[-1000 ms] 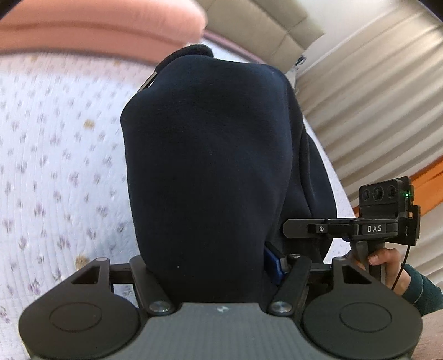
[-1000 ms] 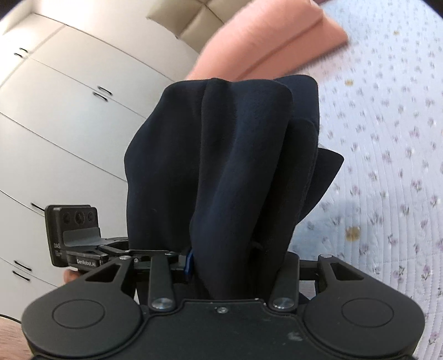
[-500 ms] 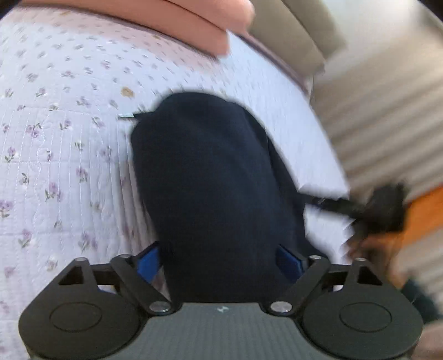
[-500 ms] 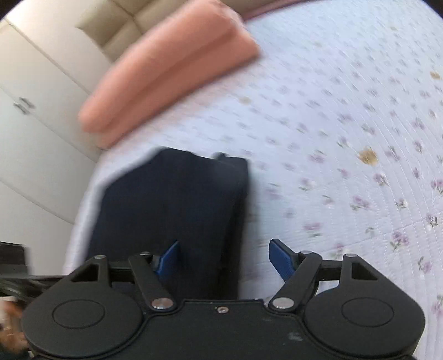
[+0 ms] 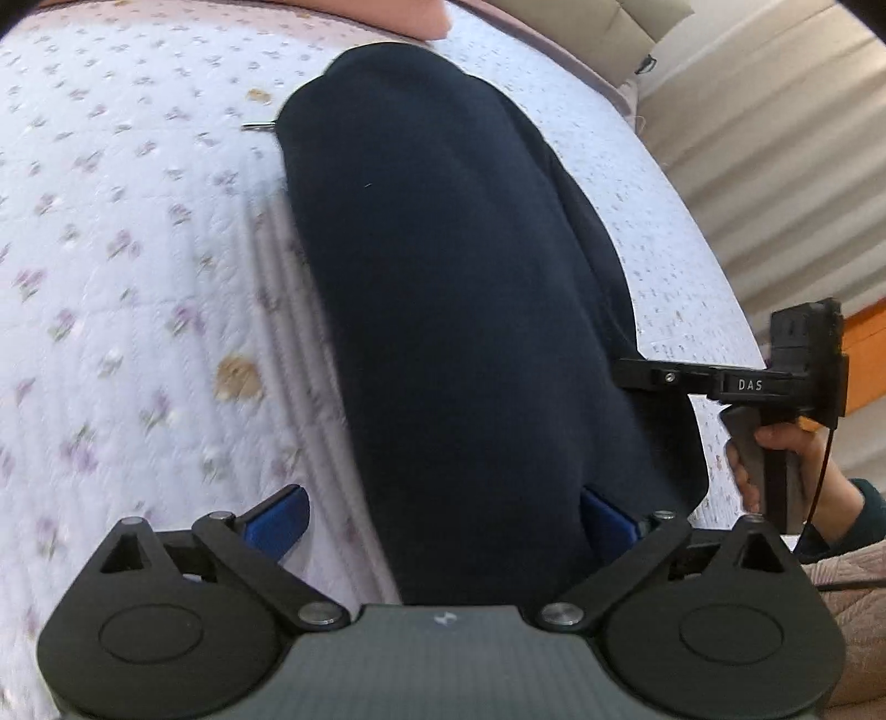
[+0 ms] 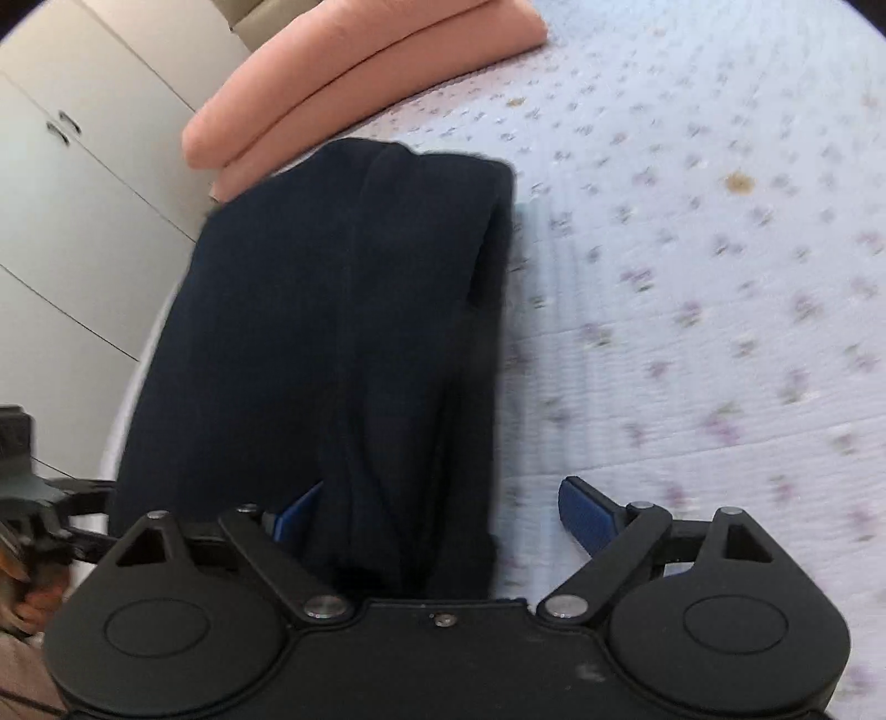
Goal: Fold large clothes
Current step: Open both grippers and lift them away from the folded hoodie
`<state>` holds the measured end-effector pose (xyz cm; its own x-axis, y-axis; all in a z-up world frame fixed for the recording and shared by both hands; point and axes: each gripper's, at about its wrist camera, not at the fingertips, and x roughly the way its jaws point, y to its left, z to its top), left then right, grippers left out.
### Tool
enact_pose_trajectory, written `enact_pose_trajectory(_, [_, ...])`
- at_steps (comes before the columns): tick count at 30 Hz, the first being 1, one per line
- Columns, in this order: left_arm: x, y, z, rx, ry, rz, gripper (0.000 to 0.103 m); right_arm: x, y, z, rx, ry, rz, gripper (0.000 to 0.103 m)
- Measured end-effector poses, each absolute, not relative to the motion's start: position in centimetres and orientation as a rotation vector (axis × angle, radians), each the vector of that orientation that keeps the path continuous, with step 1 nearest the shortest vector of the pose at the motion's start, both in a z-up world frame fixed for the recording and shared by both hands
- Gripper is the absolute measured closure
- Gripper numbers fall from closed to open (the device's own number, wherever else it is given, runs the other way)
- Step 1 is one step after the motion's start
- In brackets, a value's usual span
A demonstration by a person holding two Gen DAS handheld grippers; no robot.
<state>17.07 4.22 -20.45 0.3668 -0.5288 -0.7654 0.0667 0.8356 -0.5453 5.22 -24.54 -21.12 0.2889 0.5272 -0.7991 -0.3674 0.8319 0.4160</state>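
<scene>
A dark navy garment lies folded in a long strip on the flowered bedspread; it also shows in the right wrist view. My left gripper is open, its blue pads spread either side of the garment's near end. My right gripper is open too, with the garment's near edge between its pads. The right gripper also shows from the side in the left wrist view, at the garment's right edge.
A folded pink blanket lies at the far end of the bed. White wardrobe doors stand on one side of the bed and pleated curtains on the other. A padded headboard is behind.
One second ago both grippers were shut on the garment and held it hanging. Since then it was laid on the bed and both grippers opened.
</scene>
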Motion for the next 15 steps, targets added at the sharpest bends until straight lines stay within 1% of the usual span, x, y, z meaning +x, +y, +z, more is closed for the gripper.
enact_pose_trajectory(3, [16.1,4.4,-19.2,-0.442,1.153,-0.355,0.000,5.5,-26.0,-20.6,0.169,1.170,0.557,0.000])
enact_pose_trajectory(5, [15.3,4.5,-18.0,-0.407,1.165,-0.304,0.000,5.3,-26.3,-19.2,0.102,1.178,0.466,0.000])
enact_pose_trajectory(8, [14.3,4.7,-15.5,-0.234,1.196,-0.200,0.001,5.4,-26.3,-14.9,-0.065,1.188,0.269,0.001])
enact_pose_trajectory(10, [14.4,4.8,-13.6,-0.157,1.200,-0.104,0.003,5.4,-26.6,-11.8,0.004,1.214,0.312,0.001])
enact_pose_trajectory(12, [14.8,5.3,-11.3,-0.150,1.170,-0.061,0.002,4.8,-25.6,-8.0,0.037,1.190,0.419,0.001])
enact_pose_trajectory(15, [15.7,5.3,-8.0,-0.169,1.149,0.007,0.000,3.0,-22.5,-3.1,-0.121,1.120,0.494,0.000])
